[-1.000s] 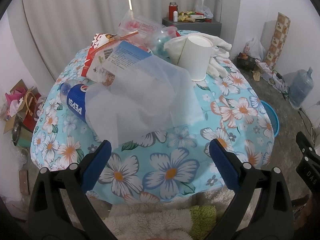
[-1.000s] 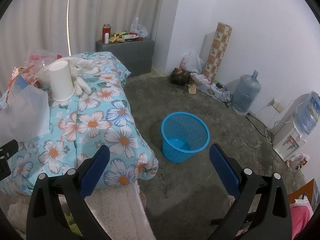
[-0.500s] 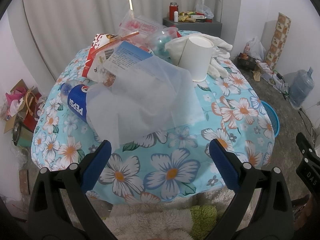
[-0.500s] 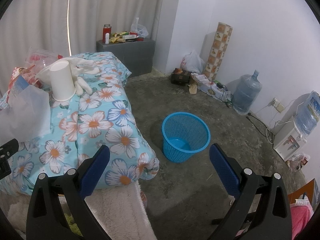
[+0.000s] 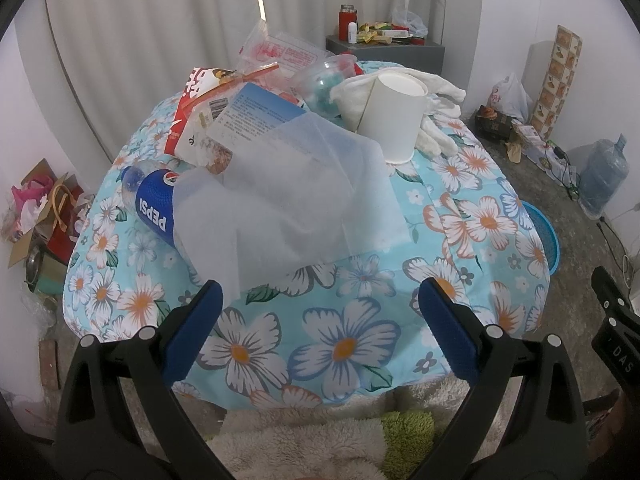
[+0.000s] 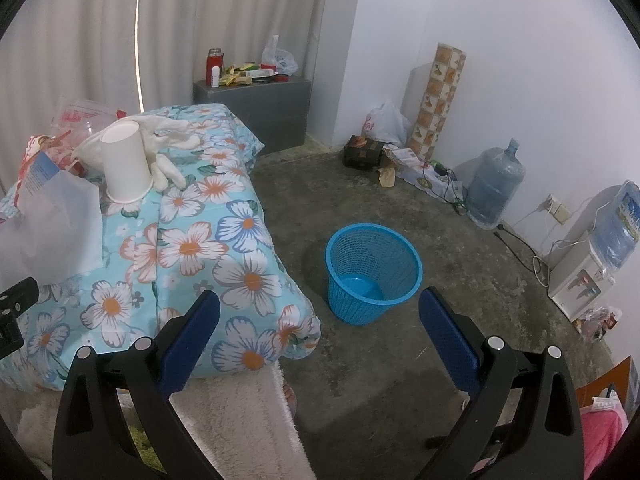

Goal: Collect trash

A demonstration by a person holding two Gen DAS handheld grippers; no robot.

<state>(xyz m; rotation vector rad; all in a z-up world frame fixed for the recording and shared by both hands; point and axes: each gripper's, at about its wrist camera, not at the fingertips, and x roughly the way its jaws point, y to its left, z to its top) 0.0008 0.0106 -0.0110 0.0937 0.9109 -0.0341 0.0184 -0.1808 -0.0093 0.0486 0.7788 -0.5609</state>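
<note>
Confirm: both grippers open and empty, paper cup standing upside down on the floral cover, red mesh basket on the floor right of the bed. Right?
One thing is off: the mesh basket is blue, not red, as the right wrist view shows. The rest holds: the left gripper and right gripper are open and empty, and the paper cup stands upside down on the floral cover, with the basket on the floor to the bed's right.

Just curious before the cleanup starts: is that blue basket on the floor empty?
Empty, as far as shows: the blue basket stands upright and its bare blue bottom is visible.
</note>
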